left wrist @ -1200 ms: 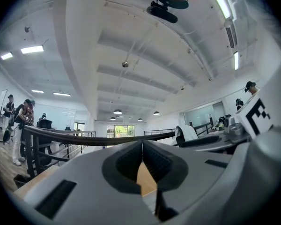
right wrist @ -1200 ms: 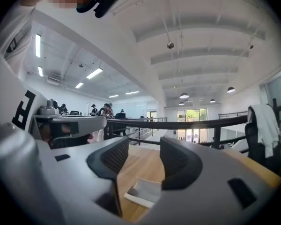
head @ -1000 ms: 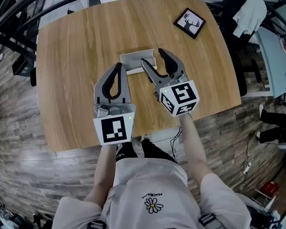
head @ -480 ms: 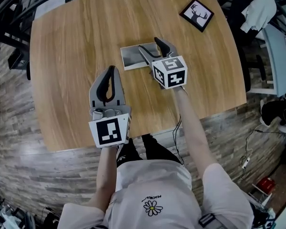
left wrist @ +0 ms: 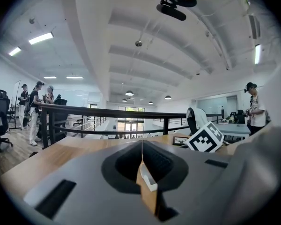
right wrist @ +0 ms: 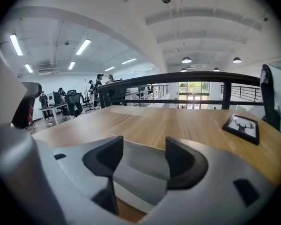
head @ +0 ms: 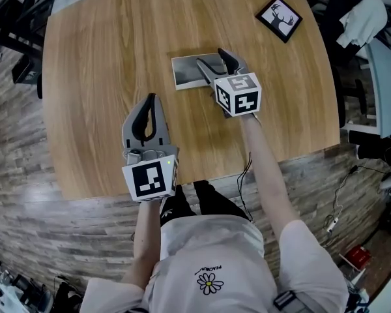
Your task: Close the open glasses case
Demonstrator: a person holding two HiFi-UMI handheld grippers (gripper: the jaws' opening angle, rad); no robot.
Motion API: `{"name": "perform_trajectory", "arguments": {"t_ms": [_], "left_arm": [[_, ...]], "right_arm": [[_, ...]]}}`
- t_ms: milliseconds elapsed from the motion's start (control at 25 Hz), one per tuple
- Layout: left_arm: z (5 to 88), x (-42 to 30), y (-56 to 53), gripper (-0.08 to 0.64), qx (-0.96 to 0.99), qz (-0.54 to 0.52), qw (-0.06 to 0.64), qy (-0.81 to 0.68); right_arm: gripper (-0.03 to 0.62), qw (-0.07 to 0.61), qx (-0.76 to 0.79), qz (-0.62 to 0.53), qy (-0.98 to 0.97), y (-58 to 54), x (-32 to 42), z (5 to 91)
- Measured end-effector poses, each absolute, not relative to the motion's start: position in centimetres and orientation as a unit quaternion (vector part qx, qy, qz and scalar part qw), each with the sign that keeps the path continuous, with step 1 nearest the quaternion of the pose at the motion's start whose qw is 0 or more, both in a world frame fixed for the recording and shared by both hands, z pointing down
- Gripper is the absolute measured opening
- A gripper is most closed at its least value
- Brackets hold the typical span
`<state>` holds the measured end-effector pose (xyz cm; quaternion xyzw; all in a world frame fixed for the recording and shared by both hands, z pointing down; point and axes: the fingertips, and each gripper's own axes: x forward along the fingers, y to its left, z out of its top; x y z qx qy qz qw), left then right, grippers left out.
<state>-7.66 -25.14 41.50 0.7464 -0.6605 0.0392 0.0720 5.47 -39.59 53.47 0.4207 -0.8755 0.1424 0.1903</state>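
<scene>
While I look down through the head view, the glasses case [head: 190,74] lies open near the middle of the wooden table [head: 85,77], with its grey inside facing up. The right gripper [head: 212,59] is at the right end of the case. Its jaws have just been opening and now stand wide apart. In the right gripper view I see the grey case between the two jaws, but the pads do not press on it, so nothing is held. The left gripper [head: 150,99] is closer to the person's body, over bare wood and well apart from the case. Its jaws are pressed together with nothing between them. A small framed picture of a deer [head: 279,18] lies at the far right corner of the table.
</scene>
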Motion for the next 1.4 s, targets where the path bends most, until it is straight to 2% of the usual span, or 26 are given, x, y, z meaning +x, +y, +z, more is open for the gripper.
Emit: {"name": "perform_trajectory", "arguments": {"t_ms": [1400], "left_arm": [[42.0,-6.4,-24.6,0.018,0.753,0.051,0.069,-0.652]], "right_arm": [[0.268,0.198,0.413,0.155,-0.875,-34.1,6.9,54.6]]}}
